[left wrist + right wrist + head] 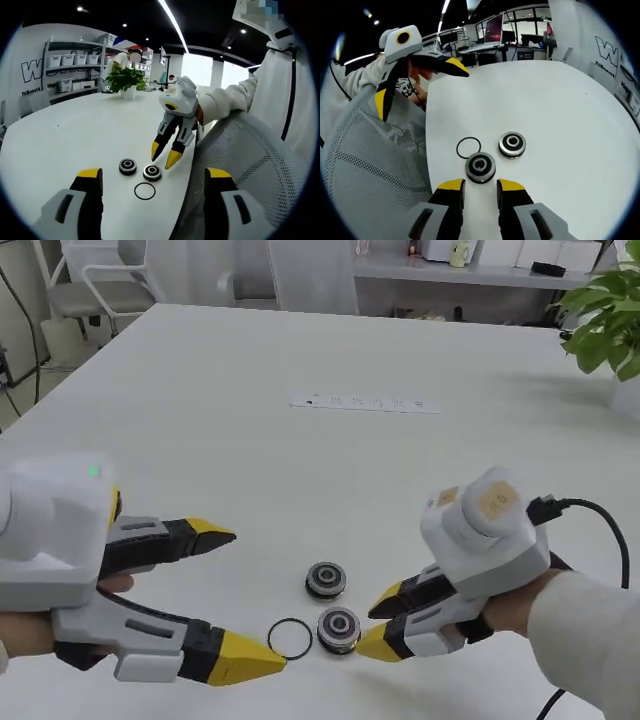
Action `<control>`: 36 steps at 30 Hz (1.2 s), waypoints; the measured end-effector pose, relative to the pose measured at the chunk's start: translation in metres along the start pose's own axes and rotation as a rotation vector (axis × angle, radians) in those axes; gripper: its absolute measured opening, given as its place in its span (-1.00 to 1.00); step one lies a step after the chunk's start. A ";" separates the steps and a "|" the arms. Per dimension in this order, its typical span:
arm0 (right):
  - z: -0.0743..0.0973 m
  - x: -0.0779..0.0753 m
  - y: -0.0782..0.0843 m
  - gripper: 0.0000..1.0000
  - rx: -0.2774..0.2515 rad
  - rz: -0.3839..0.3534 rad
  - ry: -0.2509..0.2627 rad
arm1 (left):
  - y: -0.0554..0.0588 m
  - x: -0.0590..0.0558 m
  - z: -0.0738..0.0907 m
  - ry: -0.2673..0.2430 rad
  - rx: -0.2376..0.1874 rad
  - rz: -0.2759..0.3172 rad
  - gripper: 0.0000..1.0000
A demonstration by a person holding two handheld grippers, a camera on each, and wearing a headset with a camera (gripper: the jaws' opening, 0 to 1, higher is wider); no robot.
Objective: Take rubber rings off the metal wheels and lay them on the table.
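Head view: two small round metal wheels with dark outer bands lie flat on a wide white surface near the person's edge. The farther metal wheel and the nearer metal wheel sit just beside each other with a slim gap between them. A thin black rubber ring lies loose and flat on the surface, just left of the nearer metal wheel.

The left gripper, white-bodied with black, yellow-tipped jaws, is held low at the left with its jaws spread wide and nothing between them. Its lower jaw tip reaches close to the thin black rubber ring; whether it touches cannot be told.

The right gripper, held by a hand in a pale sleeve, points in from the right. Its jaws are only a little apart and hold nothing, and their tips are just beside the nearer metal wheel.

In the right gripper view, that wheel lies directly ahead of the narrow gap between the jaws. The ring is beyond it to the left and the farther metal wheel beyond it to the right.

In the left gripper view, both wheels and the ring lie ahead between the wide-set jaws, with the right gripper angled down at the wheels from beyond.

A black cable trails from the right gripper. A white power strip lies farther up the surface, and a green potted plant stands at its far right corner.
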State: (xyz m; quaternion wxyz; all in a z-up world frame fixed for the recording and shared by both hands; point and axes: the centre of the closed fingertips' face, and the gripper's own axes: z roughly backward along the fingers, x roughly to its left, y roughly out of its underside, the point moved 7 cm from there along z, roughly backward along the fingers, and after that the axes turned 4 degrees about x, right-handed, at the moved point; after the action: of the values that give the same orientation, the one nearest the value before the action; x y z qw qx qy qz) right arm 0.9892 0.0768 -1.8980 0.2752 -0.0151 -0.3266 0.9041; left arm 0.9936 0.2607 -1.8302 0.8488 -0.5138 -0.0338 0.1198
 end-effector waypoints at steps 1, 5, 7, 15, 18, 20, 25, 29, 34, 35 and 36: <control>0.000 0.000 0.000 -0.54 0.000 0.001 0.000 | -0.001 0.000 -0.001 -0.005 0.000 -0.009 0.63; 0.000 0.001 -0.001 -0.54 0.002 0.007 -0.003 | -0.006 -0.001 -0.003 -0.014 0.000 -0.033 0.62; 0.000 0.001 -0.001 -0.54 0.001 0.011 -0.002 | -0.008 -0.002 -0.005 -0.019 0.003 -0.051 0.60; 0.001 0.003 -0.002 -0.54 -0.008 0.014 -0.006 | -0.018 -0.002 -0.015 -0.024 0.011 -0.090 0.57; 0.000 0.004 -0.002 -0.54 -0.005 0.020 -0.011 | -0.020 -0.002 -0.021 -0.021 0.027 -0.099 0.54; 0.000 0.003 -0.002 -0.55 -0.003 0.022 -0.010 | -0.021 0.000 -0.025 -0.035 0.043 -0.109 0.50; 0.000 0.003 -0.002 -0.55 -0.004 0.019 -0.012 | -0.028 0.001 -0.038 -0.018 0.028 -0.122 0.48; 0.000 0.002 -0.001 -0.55 -0.008 0.013 -0.015 | -0.028 0.006 -0.047 -0.016 0.048 -0.144 0.41; -0.002 0.001 0.000 -0.55 -0.001 0.009 -0.016 | -0.026 0.014 -0.060 -0.005 0.056 -0.141 0.34; -0.002 0.001 0.000 -0.55 0.001 0.009 -0.016 | -0.025 0.015 -0.061 -0.005 0.056 -0.139 0.32; -0.002 0.001 0.001 -0.55 0.002 0.008 -0.016 | -0.023 0.016 -0.064 -0.008 0.058 -0.139 0.31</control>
State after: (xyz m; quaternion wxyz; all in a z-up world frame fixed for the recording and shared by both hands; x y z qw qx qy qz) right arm 0.9887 0.0781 -1.9002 0.2691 -0.0089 -0.3277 0.9056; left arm 1.0251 0.1988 -1.8407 0.8694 -0.4851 -0.0694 0.0635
